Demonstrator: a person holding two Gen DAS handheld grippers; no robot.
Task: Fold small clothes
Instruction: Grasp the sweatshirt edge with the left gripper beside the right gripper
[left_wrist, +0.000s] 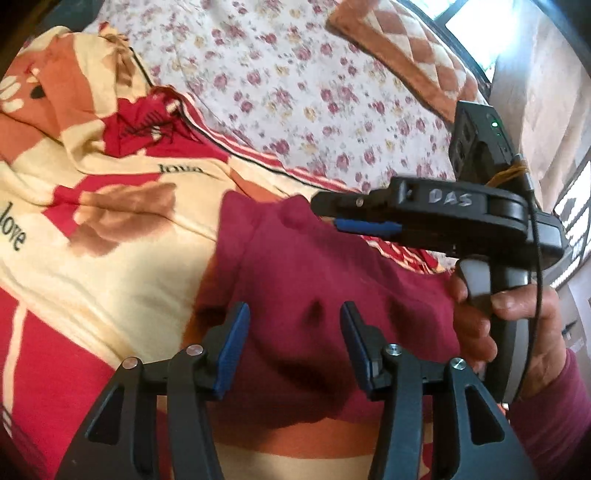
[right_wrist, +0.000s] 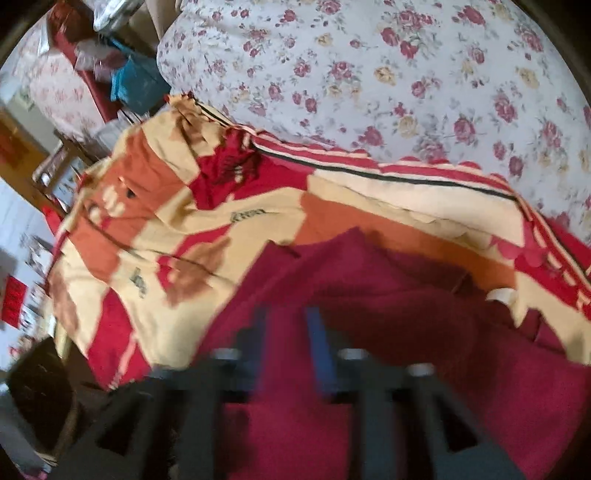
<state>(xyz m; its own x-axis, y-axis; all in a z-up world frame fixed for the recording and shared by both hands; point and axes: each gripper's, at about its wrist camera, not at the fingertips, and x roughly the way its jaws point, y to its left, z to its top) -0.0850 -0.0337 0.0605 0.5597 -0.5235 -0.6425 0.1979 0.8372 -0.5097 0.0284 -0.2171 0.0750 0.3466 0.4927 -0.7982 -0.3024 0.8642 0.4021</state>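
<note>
A maroon garment (left_wrist: 295, 266) (right_wrist: 406, 314) lies spread on a cream, orange and red blanket (left_wrist: 110, 258) (right_wrist: 166, 240). My left gripper (left_wrist: 295, 343) hovers low over the garment's middle. It is open: the blue pads stand well apart with only flat cloth below them. My right gripper (left_wrist: 325, 210) is seen side-on in the left wrist view, its tip at the garment's far edge beside a small bump of cloth. In its own blurred view the right gripper (right_wrist: 286, 332) shows a narrow gap with maroon behind it. Whether it pinches cloth is unclear.
A person's hand (left_wrist: 480, 314) in a maroon sleeve (left_wrist: 546, 406) holds the right gripper's handle. A floral bedsheet (left_wrist: 295, 92) (right_wrist: 369, 74) stretches beyond the blanket. A checked pillow (left_wrist: 399, 48) lies at the far right. Clutter (right_wrist: 122, 74) stands past the bed's left edge.
</note>
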